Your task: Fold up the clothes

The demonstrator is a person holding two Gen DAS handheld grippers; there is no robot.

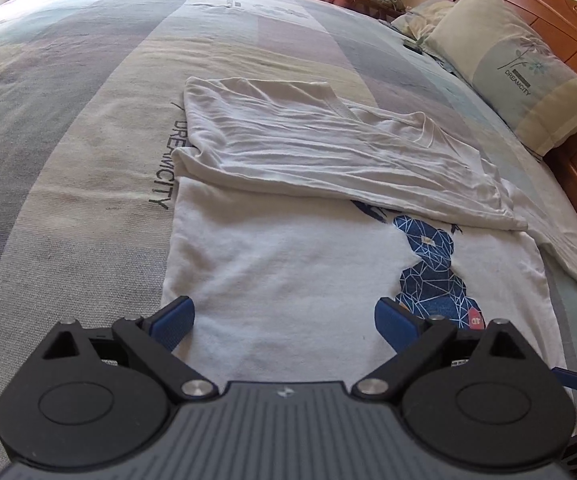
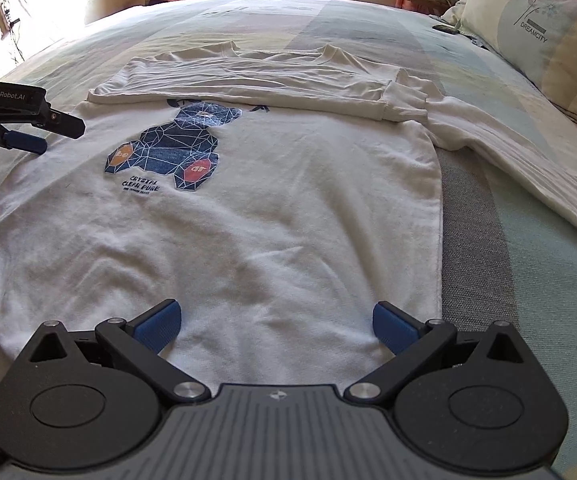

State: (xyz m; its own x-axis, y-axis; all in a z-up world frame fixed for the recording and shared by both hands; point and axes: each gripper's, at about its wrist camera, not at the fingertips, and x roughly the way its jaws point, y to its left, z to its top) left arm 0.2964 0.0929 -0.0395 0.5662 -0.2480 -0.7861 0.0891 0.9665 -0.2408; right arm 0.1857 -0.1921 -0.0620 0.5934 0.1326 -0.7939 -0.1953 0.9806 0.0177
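Sweatshirt (image 2: 272, 216): white, blue bear print, top half folded down, right sleeve (image 2: 528, 168) spread out.
Left hand-held gripper (image 1: 284, 322): wide open, empty.
Right hand-held gripper (image 2: 276, 326): wide open, empty.
Bed (image 2: 528, 280): bare beside hem.

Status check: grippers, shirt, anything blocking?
Left gripper and right gripper open, holding nothing. Shirt flat on bed, top part folded down. Nothing blocking.

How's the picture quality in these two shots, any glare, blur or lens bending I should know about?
Left wrist view: strong fisheye curve bows the bed, dark corners, and the sweatshirt is sharp. Right wrist view: the same bowing, with window glare blowing out the upper left wall and the sweatshirt's near left edge; the bear print stays legible. Both grippers, left and right, cast only soft shadows.
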